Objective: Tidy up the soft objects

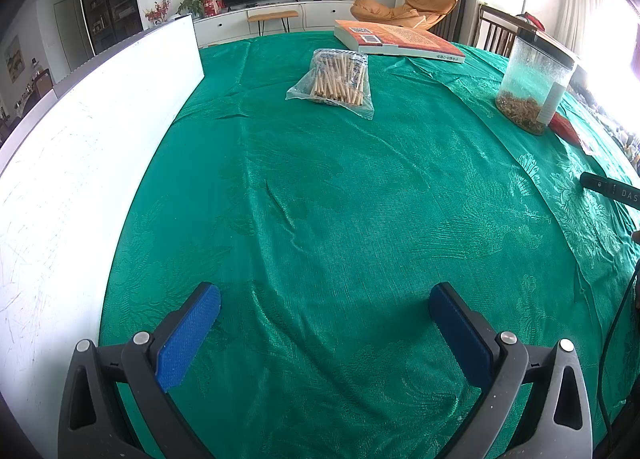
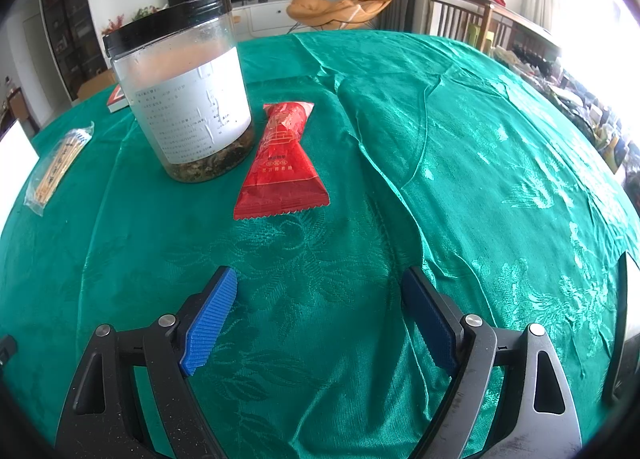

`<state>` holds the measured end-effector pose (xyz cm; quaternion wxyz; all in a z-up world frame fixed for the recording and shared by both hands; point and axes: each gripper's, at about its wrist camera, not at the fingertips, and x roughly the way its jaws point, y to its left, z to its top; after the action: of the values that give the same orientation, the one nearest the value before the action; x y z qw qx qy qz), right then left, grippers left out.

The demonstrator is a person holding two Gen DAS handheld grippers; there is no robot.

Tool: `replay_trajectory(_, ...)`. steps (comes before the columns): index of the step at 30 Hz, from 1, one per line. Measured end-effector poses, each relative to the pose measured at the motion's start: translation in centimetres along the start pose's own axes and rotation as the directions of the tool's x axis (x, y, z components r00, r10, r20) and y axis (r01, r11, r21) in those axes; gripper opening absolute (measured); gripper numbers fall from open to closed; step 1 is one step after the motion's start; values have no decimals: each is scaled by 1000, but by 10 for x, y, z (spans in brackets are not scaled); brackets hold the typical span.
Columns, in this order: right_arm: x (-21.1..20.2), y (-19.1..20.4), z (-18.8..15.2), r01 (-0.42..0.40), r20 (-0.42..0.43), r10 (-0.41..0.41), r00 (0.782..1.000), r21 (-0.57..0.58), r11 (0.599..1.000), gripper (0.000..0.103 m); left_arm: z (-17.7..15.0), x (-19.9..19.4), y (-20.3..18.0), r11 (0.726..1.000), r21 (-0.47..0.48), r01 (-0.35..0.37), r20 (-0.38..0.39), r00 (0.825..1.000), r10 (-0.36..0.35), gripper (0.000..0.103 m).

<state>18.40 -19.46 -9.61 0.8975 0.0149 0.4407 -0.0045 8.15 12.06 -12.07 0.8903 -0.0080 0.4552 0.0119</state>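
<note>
A red snack packet (image 2: 282, 163) lies flat on the green tablecloth (image 2: 400, 179), ahead of my right gripper (image 2: 320, 283), which is open and empty with blue pads. A clear bag of sticks (image 1: 336, 79) lies far ahead of my left gripper (image 1: 324, 299), which is open and empty low over the cloth (image 1: 320, 199). The bag also shows at the left edge of the right wrist view (image 2: 56, 167). A corner of the red packet (image 1: 564, 127) shows behind the jar in the left wrist view.
A clear plastic jar with a black lid (image 2: 184, 99) stands just left of the red packet; it also shows in the left wrist view (image 1: 532, 83). An orange book (image 1: 396, 39) lies at the far edge. A white board (image 1: 80, 139) lines the left side.
</note>
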Motion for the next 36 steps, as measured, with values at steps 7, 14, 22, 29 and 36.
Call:
replay_trajectory(7, 0, 0, 0, 1, 0, -1, 1000, 0, 1000, 87, 0, 0, 0, 1000, 0, 0, 0, 1000, 0, 103)
replay_trajectory(14, 0, 0, 0, 0, 0, 0, 1000, 1, 1000, 87, 0, 0, 0, 1000, 0, 0, 0, 1000, 0, 103)
replay_trajectory(22, 0, 0, 0, 0, 0, 0, 1000, 1, 1000, 88, 0, 0, 0, 1000, 0, 0, 0, 1000, 0, 103)
replay_trajectory(29, 0, 0, 0, -1, 0, 1, 1000, 1, 1000, 88, 1, 1, 0, 1000, -1, -1, -1, 1000, 1, 103)
replay_trajectory(36, -1, 1, -1, -11, 3, 11, 1000, 7, 1000, 88, 65, -8, -27, 997, 67, 34, -34, 999, -32, 103)
